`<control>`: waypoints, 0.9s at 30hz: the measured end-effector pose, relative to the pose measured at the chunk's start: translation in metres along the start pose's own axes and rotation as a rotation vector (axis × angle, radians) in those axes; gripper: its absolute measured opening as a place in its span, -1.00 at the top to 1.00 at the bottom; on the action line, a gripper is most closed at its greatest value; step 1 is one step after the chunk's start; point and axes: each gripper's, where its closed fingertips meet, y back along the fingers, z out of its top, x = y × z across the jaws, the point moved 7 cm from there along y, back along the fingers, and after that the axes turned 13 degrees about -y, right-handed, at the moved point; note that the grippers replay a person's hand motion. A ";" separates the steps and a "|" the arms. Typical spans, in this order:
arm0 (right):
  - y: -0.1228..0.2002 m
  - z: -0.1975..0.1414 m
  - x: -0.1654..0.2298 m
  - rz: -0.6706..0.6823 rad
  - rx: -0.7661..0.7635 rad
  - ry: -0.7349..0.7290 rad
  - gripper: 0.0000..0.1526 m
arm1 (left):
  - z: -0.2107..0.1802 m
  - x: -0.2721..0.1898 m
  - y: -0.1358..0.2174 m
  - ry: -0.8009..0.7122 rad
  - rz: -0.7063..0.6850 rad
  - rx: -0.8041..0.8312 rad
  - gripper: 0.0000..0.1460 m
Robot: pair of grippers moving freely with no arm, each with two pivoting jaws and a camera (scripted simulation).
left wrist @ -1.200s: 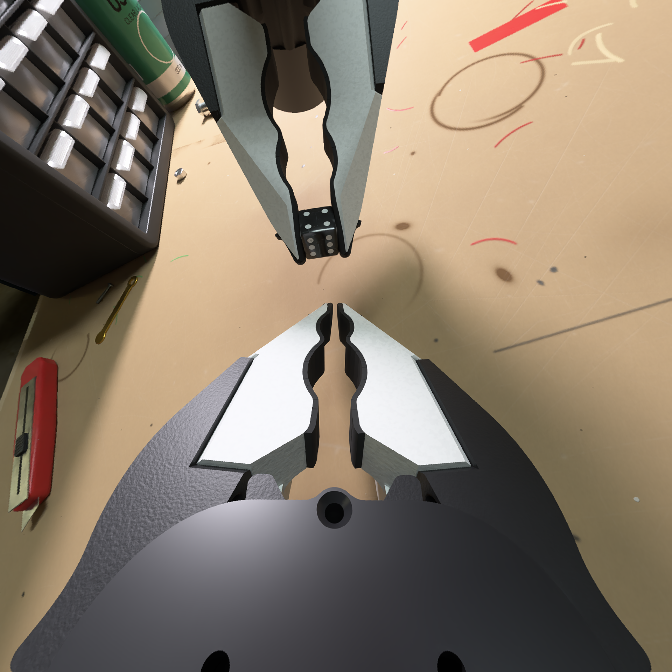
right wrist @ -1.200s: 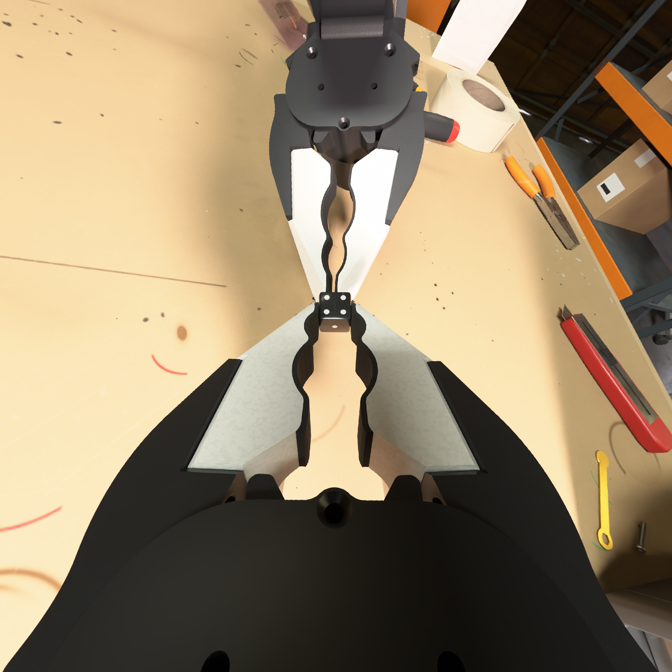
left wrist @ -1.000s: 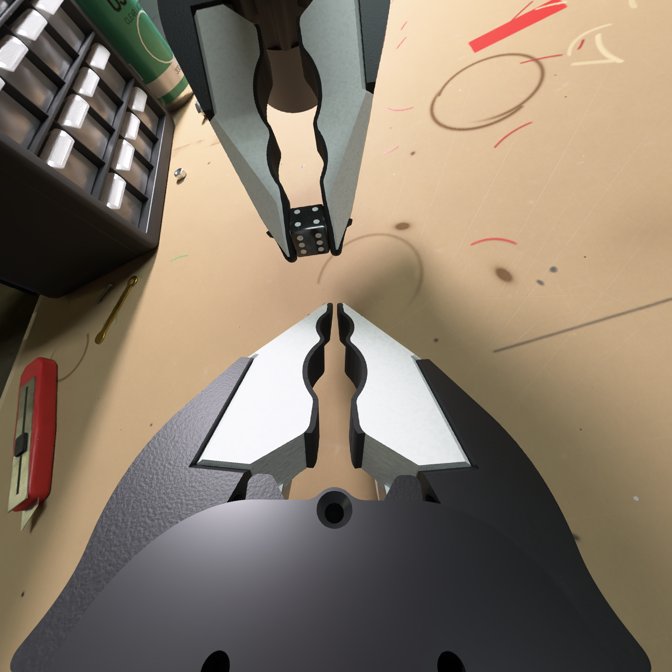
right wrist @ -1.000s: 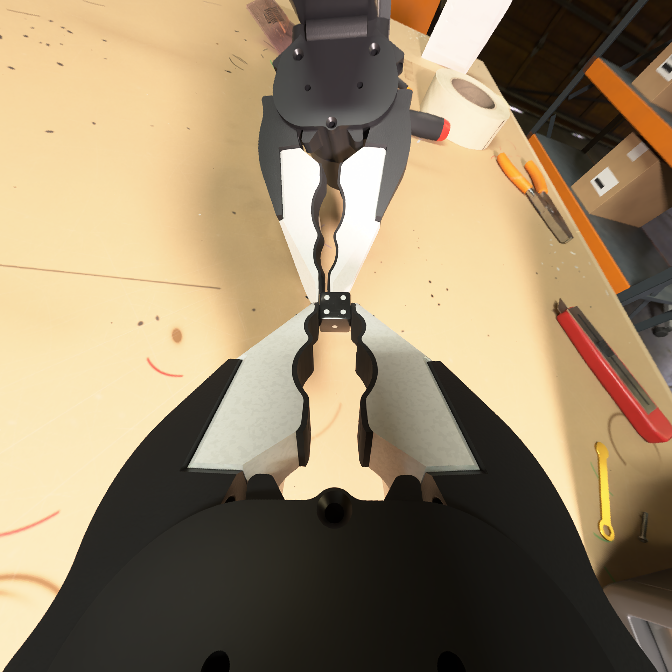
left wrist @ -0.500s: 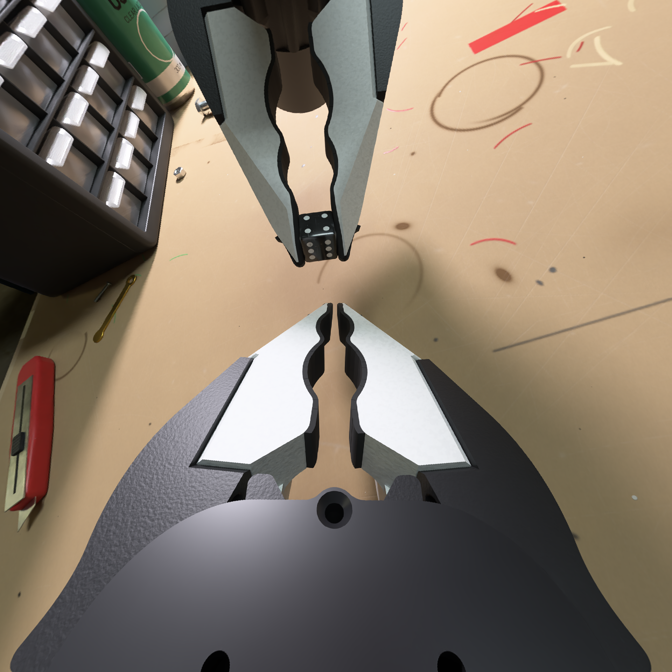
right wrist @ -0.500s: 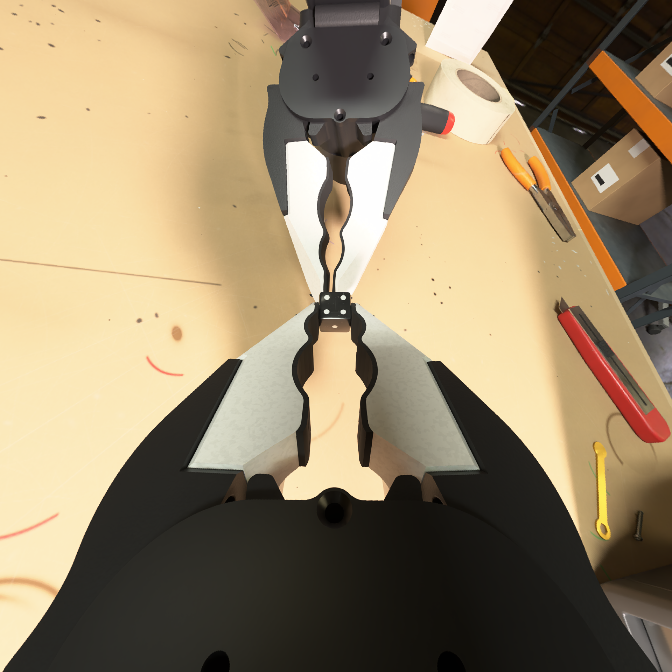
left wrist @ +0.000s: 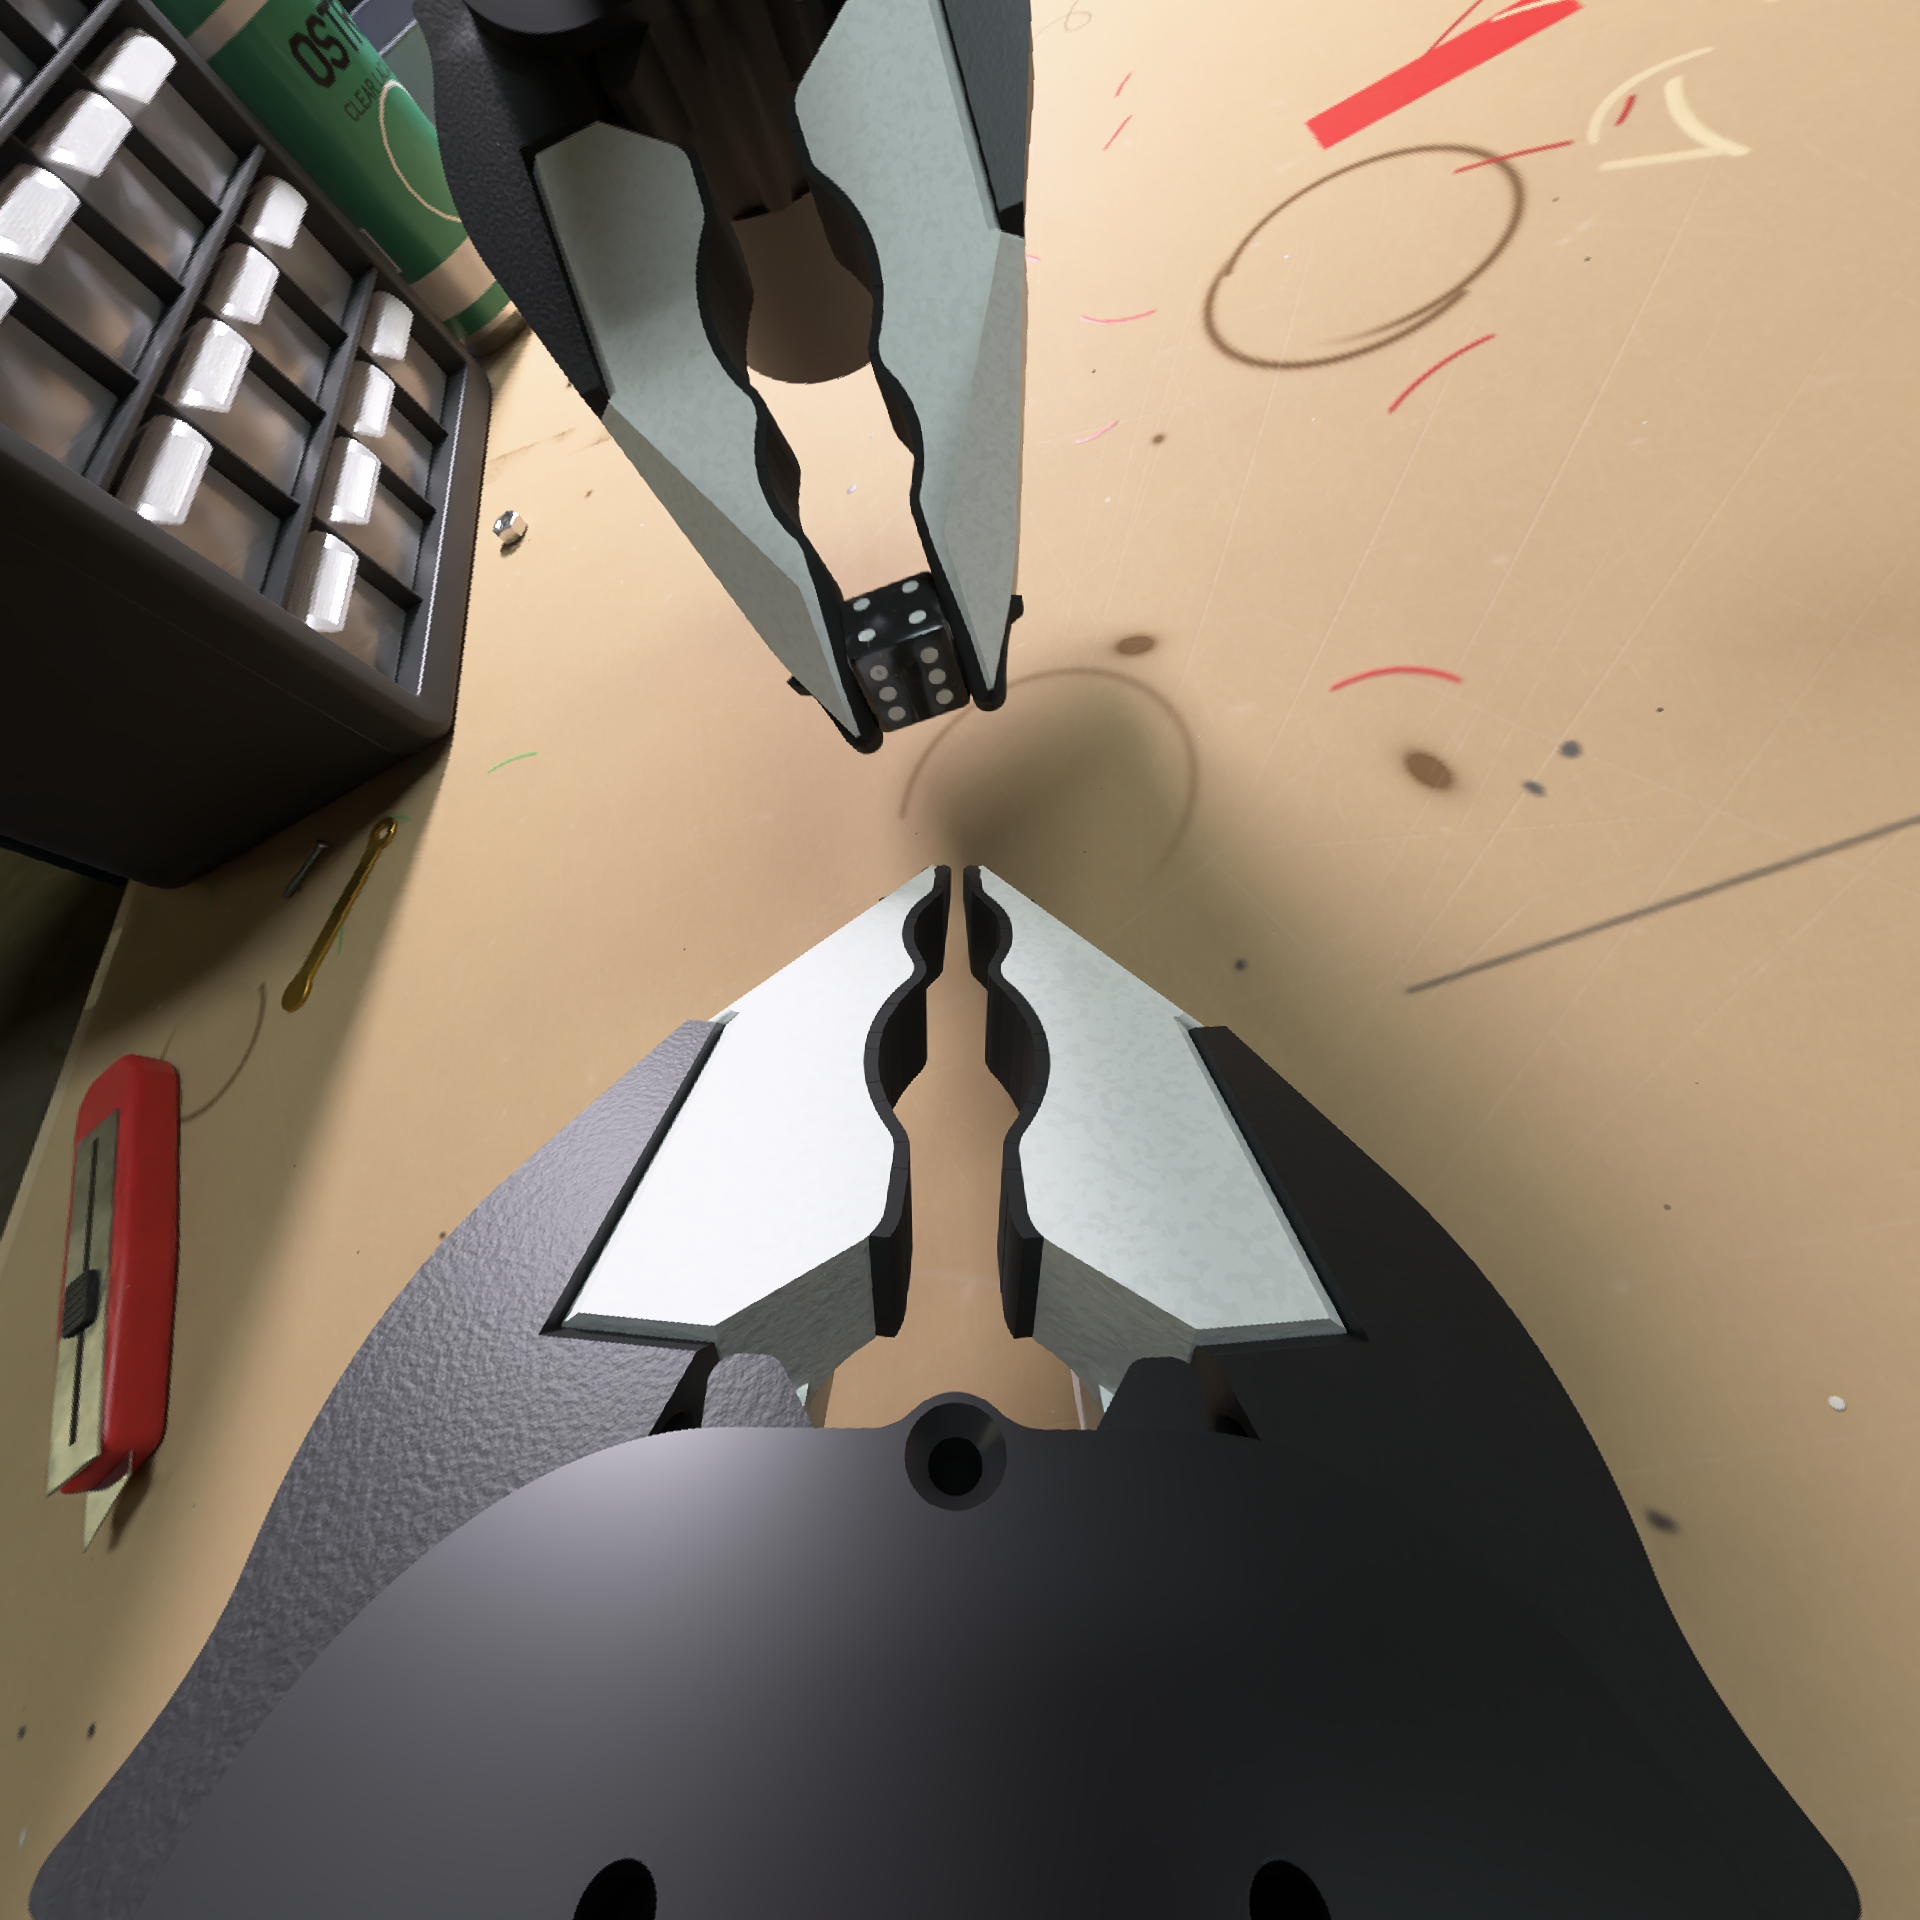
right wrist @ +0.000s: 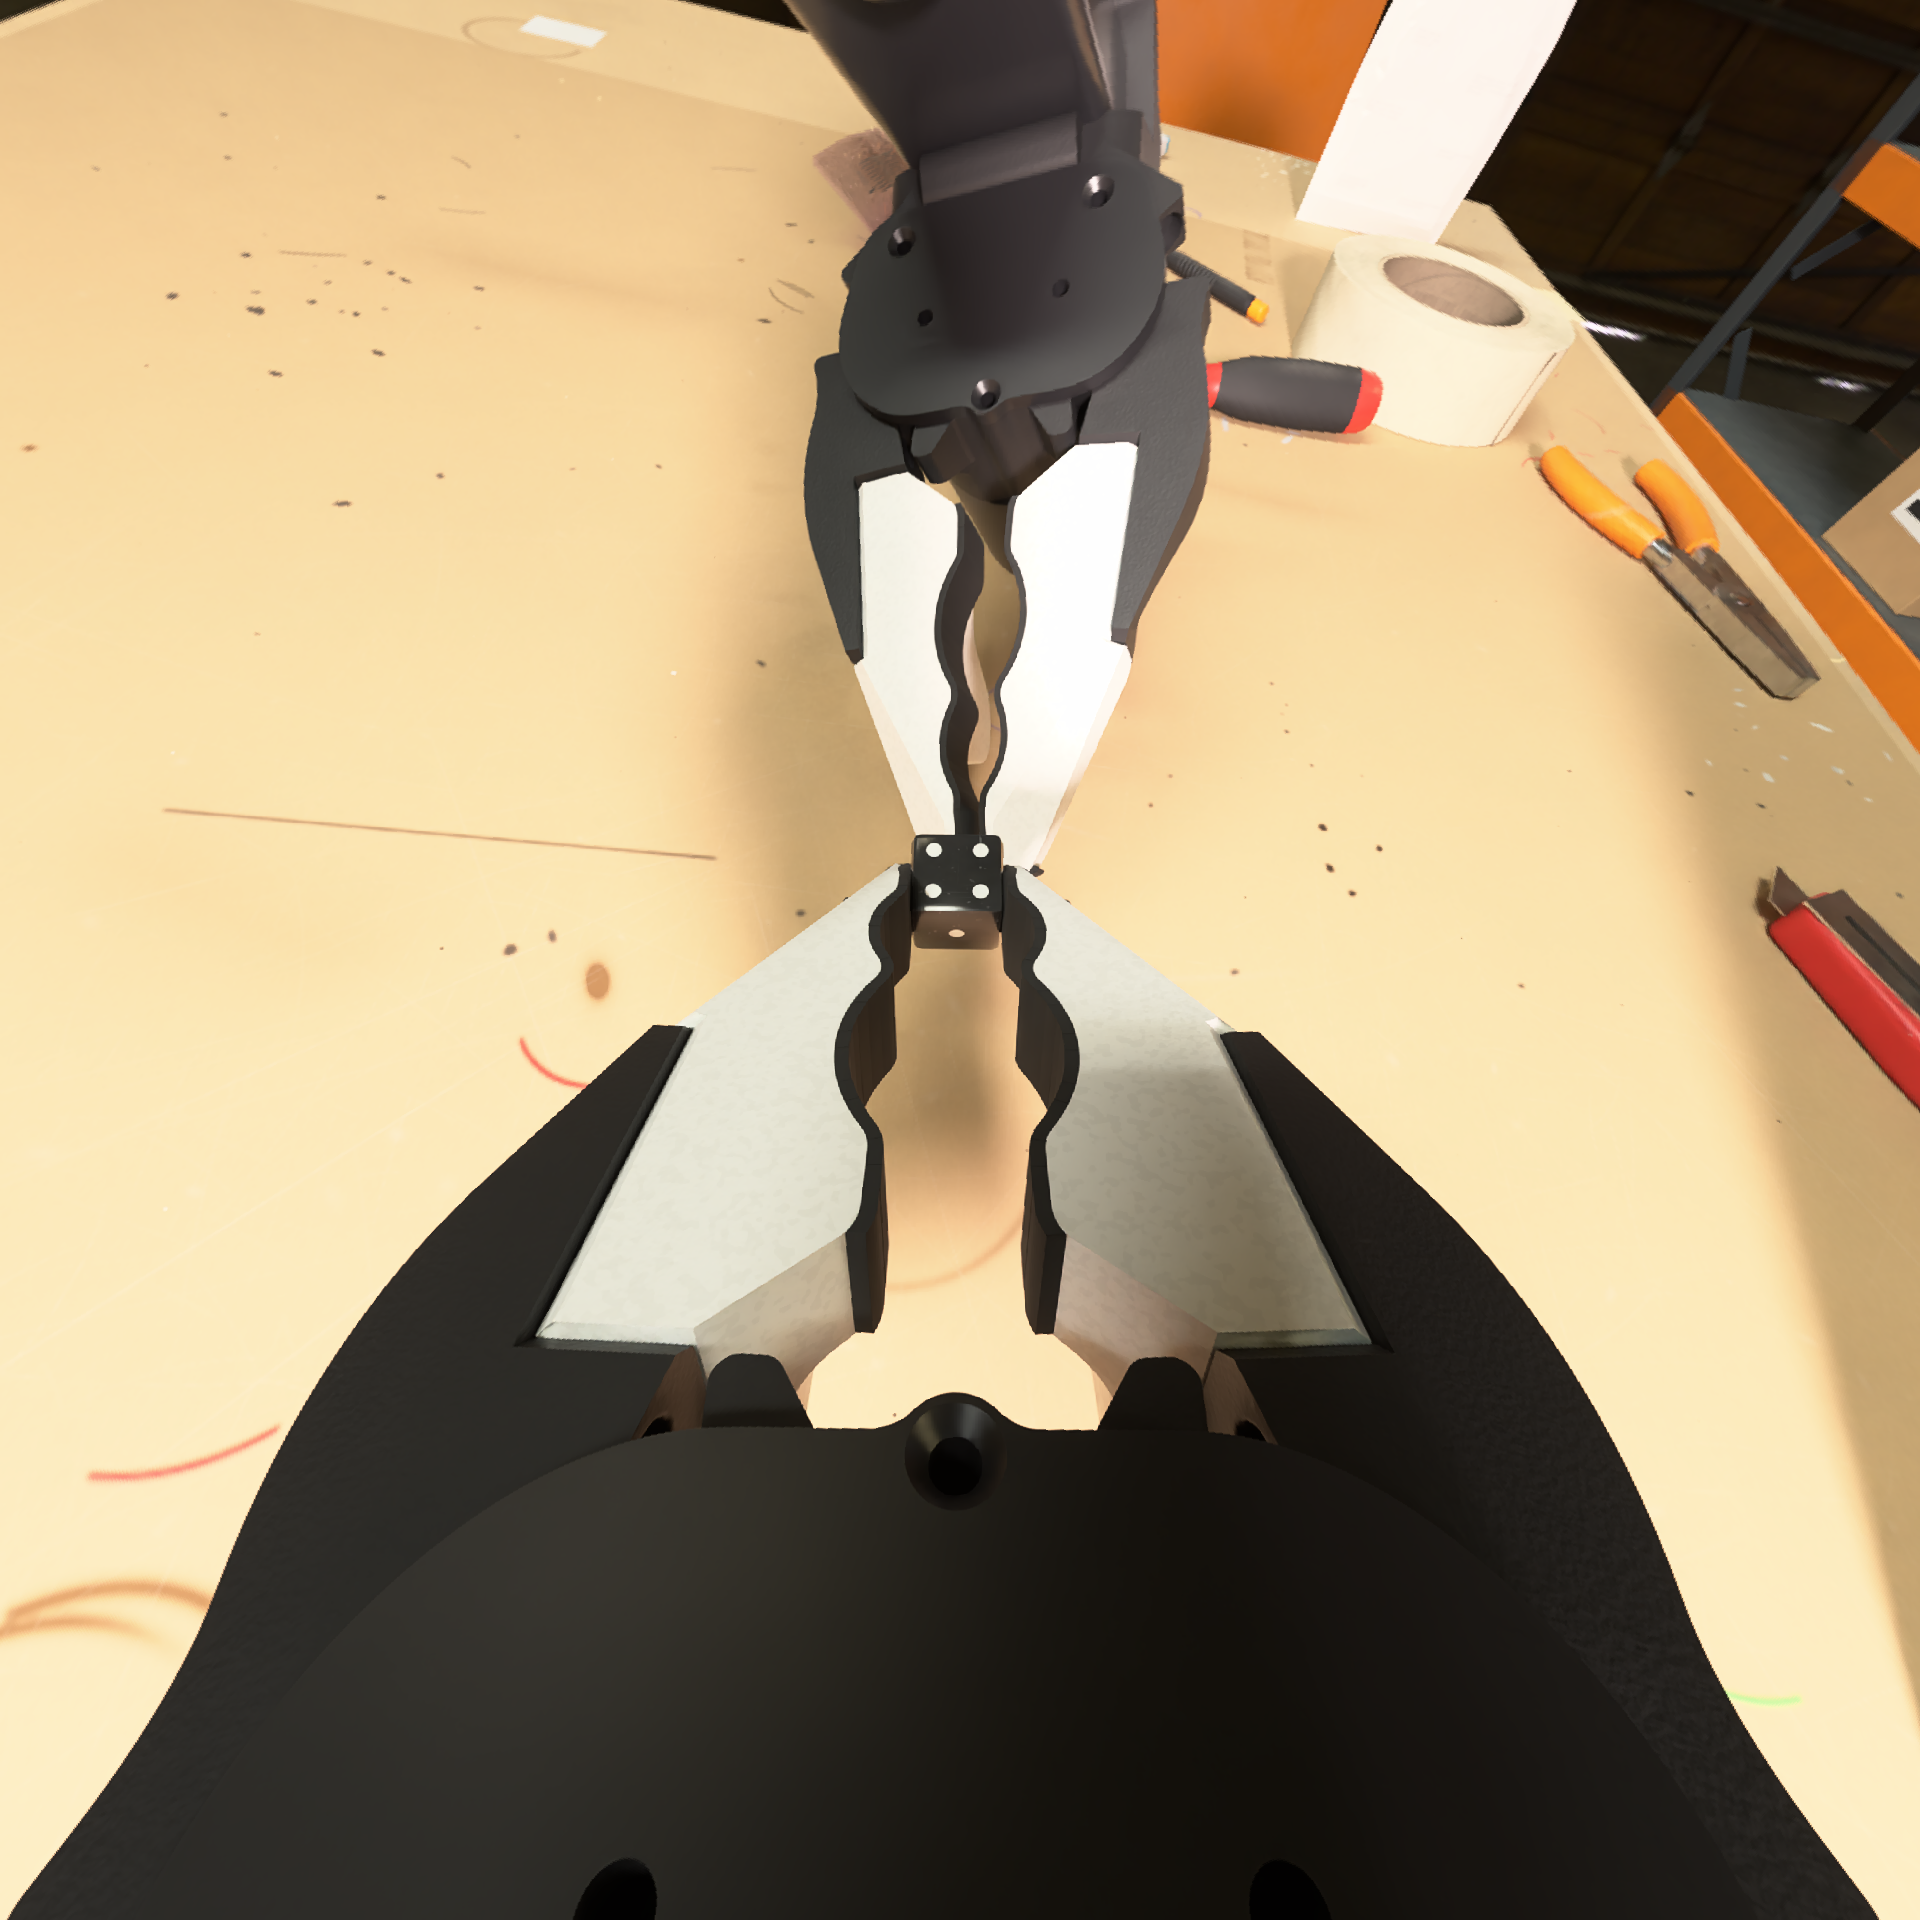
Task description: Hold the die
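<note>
Right wrist view: right gripper [right wrist: 957, 902] is pinching the black die [right wrist: 957, 891] at the very fingertips, four-pip face up, one-pip face toward cam. Die is clear of the workbench [right wrist: 364, 582], held above it. Left gripper [right wrist: 977, 831] sits directly ahead, tips pointing back at the die, fingers pressed nearly together w/ only a thin slit; whether its tips touch the die cannot be told from this view.

Left wrist view: left gripper [left wrist: 956, 878] fingers pressed together, nothing between them. Ahead of its tips, w/ a clear gap, right gripper [left wrist: 914, 675] clamps the die [left wrist: 902, 657].

Surroundings, left wrist view: parts organizer [left wrist: 208, 436] ahead-left, green can [left wrist: 343, 135] behind it, red utility knife [left wrist: 114, 1268] to the left, brass cotter pin [left wrist: 338, 914] between knife and organizer. Right wrist view: tape roll [right wrist: 1439, 332], screwdriver handle [right wrist: 1294, 393] and orange pliers [right wrist: 1662, 561] ahead-right.
</note>
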 end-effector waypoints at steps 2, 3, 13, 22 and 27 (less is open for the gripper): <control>-0.002 -0.001 0.000 0.000 0.015 0.008 0.79 | 0.000 0.000 0.000 -0.003 -0.001 -0.002 0.97; -0.003 -0.001 0.000 -0.005 0.024 0.017 0.79 | 0.000 0.000 0.000 -0.005 -0.001 -0.002 0.97; -0.005 0.001 -0.001 0.021 0.043 -0.036 0.79 | 0.000 0.000 0.000 -0.008 -0.006 -0.008 0.98; -0.004 0.001 -0.004 0.044 0.067 -0.094 0.79 | 0.001 -0.001 -0.001 -0.037 -0.001 -0.006 0.97; -0.005 0.004 -0.002 0.021 0.110 -0.042 0.79 | 0.001 -0.001 -0.001 -0.042 -0.004 -0.007 0.96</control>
